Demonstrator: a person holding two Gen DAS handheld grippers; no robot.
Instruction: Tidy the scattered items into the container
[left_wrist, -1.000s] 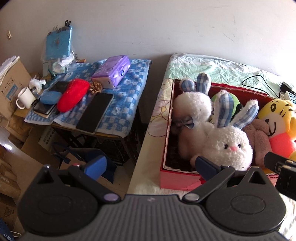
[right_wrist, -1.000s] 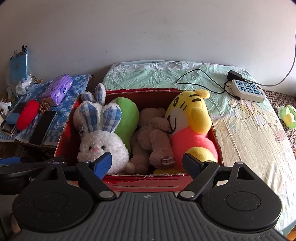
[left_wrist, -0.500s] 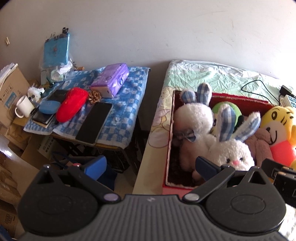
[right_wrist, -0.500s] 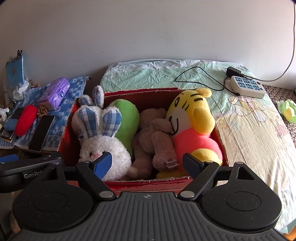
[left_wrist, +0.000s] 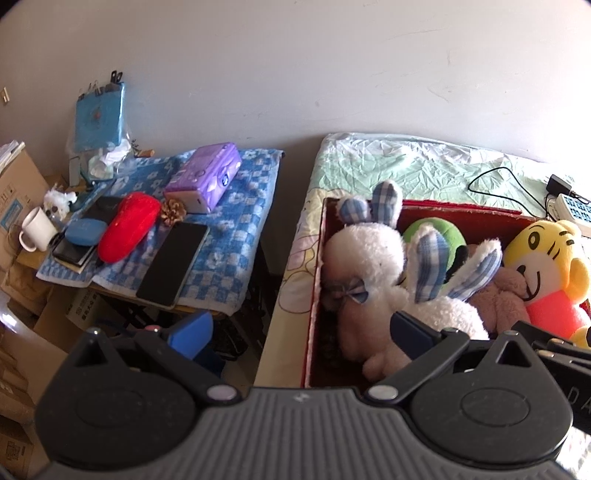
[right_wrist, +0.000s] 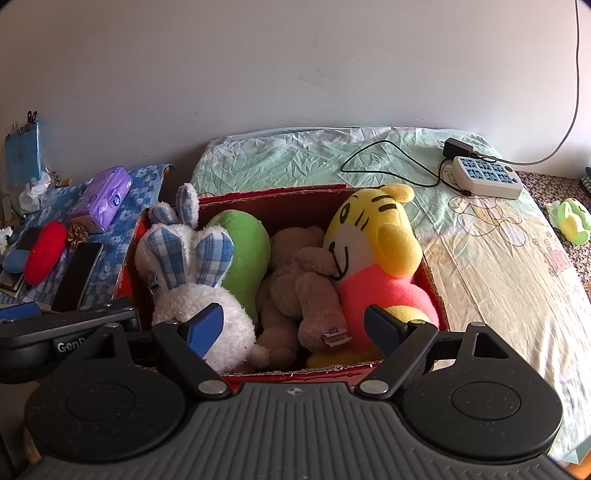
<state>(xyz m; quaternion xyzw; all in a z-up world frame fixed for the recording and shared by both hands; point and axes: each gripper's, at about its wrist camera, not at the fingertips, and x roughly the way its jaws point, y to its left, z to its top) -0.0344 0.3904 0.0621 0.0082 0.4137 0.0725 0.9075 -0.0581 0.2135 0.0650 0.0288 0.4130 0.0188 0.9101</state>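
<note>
1. Left gripper (left_wrist: 301, 330) jaws spread, empty, near red box's (right_wrist: 266, 199) left side.
2. Right gripper (right_wrist: 293, 325) jaws apart, empty, over box's front.
3. White bunny (right_wrist: 192, 295), green plush (right_wrist: 245, 251), brown bear (right_wrist: 295, 280), yellow tiger (right_wrist: 373, 251) packed inside box on the bed (right_wrist: 480, 258).

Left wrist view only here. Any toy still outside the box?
Observer: Yes. A small green toy lies on the bed, well to the right of the box.
Operator: Is the other side free to fetch it?
Observer: The right gripper is open and empty, at the box's near edge.
</note>
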